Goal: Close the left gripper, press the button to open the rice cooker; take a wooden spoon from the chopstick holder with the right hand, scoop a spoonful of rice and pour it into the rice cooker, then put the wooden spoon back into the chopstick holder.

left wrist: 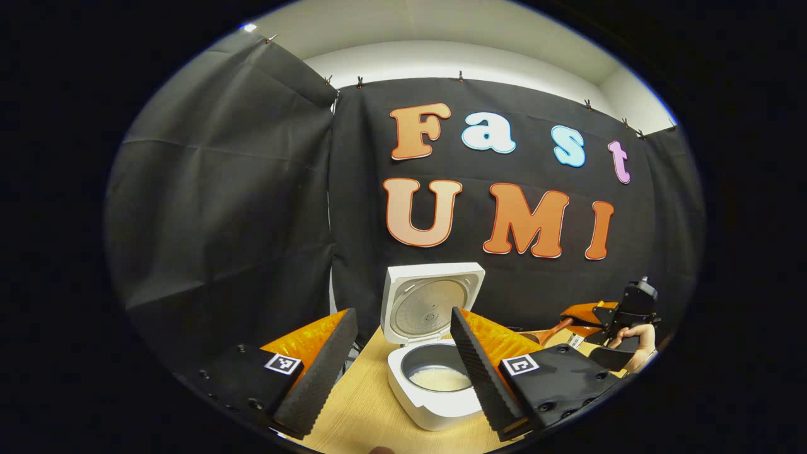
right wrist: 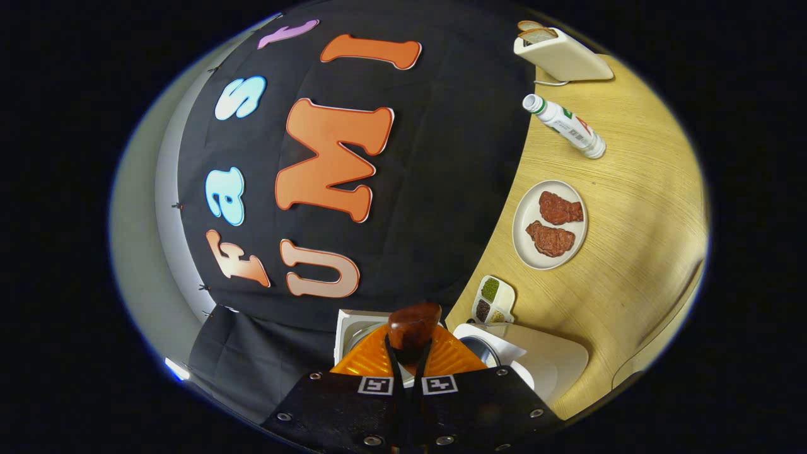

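left gripper [left wrist: 403, 362] is held with its fingers spread wide, nothing between them. straight ahead of it, framed by the two fingers, the rice cooker [left wrist: 435, 384] is seen on the wooden table [left wrist: 353, 416] with its lid [left wrist: 432, 304] raised and white rice [left wrist: 441, 378] in the pot. off to its right, the right gripper [right wrist: 410, 372] is clamped on the wooden spoon [right wrist: 413, 325], whose bowl juts just beyond the fingertips. beyond that gripper a plate [right wrist: 550, 225] with two pieces of meat and a bottle [right wrist: 564, 125] are seen.
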Demonstrator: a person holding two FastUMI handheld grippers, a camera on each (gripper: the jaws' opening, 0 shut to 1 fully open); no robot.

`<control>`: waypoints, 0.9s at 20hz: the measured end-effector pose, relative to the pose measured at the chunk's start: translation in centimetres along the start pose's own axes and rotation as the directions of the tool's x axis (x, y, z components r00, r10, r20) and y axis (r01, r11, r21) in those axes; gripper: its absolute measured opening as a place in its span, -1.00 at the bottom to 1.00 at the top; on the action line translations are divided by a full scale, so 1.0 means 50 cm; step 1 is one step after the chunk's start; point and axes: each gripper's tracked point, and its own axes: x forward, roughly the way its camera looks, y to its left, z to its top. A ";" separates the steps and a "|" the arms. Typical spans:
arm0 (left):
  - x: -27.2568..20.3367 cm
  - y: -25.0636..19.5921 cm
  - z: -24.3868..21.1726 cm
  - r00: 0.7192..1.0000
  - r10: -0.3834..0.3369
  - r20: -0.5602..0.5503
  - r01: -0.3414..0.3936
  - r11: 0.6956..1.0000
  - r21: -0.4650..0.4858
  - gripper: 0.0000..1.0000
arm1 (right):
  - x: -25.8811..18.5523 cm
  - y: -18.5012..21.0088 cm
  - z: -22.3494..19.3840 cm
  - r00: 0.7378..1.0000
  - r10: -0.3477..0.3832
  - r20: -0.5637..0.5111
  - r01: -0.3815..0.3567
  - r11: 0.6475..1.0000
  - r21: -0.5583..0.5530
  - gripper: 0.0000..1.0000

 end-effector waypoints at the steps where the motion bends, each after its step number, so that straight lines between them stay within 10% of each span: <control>1: -0.002 0.003 0.004 1.000 0.004 0.003 -0.004 1.000 0.006 1.00 | 0.012 0.009 -0.009 1.000 0.001 -0.004 -0.001 1.000 -0.017 -0.95; 18: -0.019 0.050 0.007 0.999 0.047 0.002 -0.047 0.999 -0.001 1.00 | 0.090 0.070 -0.049 0.998 0.002 0.057 0.023 0.899 -0.438 -0.95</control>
